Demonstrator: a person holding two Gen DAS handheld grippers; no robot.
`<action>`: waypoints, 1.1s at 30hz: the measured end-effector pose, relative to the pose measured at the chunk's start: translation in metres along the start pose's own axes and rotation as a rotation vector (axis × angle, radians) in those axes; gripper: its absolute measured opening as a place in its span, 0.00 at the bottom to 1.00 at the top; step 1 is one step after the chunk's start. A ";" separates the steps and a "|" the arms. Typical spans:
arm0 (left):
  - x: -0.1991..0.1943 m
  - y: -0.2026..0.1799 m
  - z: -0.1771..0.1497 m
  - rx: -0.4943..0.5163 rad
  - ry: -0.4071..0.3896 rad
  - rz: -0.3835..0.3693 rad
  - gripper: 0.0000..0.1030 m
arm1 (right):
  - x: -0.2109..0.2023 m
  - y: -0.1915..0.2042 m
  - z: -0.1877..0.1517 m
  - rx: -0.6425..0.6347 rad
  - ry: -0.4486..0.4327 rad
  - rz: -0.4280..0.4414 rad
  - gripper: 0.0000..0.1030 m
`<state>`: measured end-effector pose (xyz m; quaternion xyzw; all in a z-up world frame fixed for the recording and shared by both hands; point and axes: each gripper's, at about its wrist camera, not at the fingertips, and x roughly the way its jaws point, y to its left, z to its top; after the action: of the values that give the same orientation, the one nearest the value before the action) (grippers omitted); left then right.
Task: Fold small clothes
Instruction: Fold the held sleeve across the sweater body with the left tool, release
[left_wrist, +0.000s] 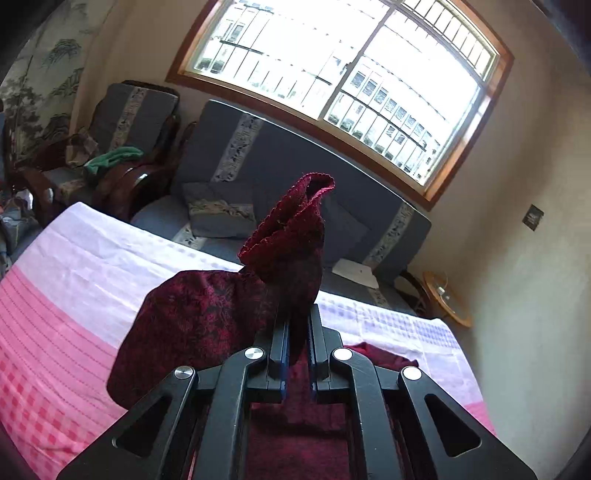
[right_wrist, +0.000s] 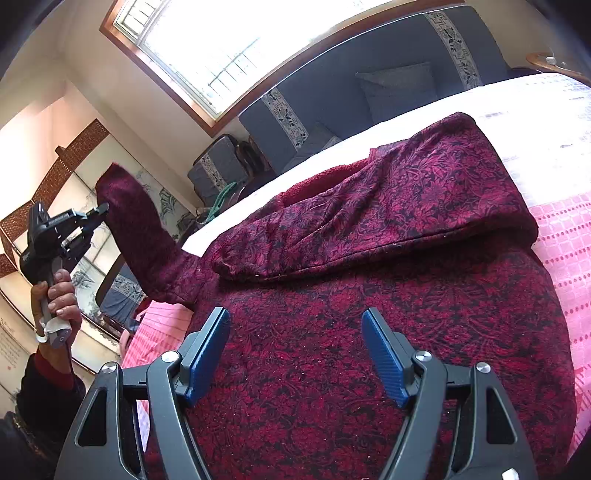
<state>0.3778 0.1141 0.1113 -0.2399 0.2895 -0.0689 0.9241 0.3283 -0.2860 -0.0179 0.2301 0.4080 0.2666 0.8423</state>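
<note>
A dark red patterned garment (right_wrist: 369, 302) lies spread on the pink and white bed cover (right_wrist: 565, 236), one sleeve folded across its chest. My left gripper (left_wrist: 297, 314) is shut on the other sleeve (left_wrist: 295, 236), whose cuff stands up past the fingers. In the right wrist view that left gripper (right_wrist: 105, 208) holds the sleeve (right_wrist: 140, 236) raised off the bed at the far left, in a person's hand (right_wrist: 59, 295). My right gripper (right_wrist: 295, 328) hovers open over the garment's body, with only the cloth below showing between its blue pads (right_wrist: 208, 350).
A grey-blue sofa (left_wrist: 295, 166) with cushions runs along the bed's far side under a barred window (left_wrist: 343, 74). An armchair (left_wrist: 122, 147) piled with clothes stands at the left. A small round wooden table (left_wrist: 447, 302) sits in the corner.
</note>
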 end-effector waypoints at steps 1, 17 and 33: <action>0.014 -0.020 -0.005 0.012 0.022 -0.025 0.08 | -0.001 -0.002 0.001 0.001 -0.001 0.000 0.70; 0.195 -0.208 -0.174 0.323 0.313 -0.161 0.12 | -0.042 -0.069 0.013 0.125 -0.064 0.019 0.70; 0.101 -0.061 -0.144 0.179 0.143 0.073 0.75 | -0.036 -0.092 0.099 0.076 -0.019 -0.035 0.72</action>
<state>0.3797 -0.0237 -0.0131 -0.1403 0.3559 -0.0776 0.9207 0.4132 -0.3950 0.0024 0.2571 0.4140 0.2341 0.8413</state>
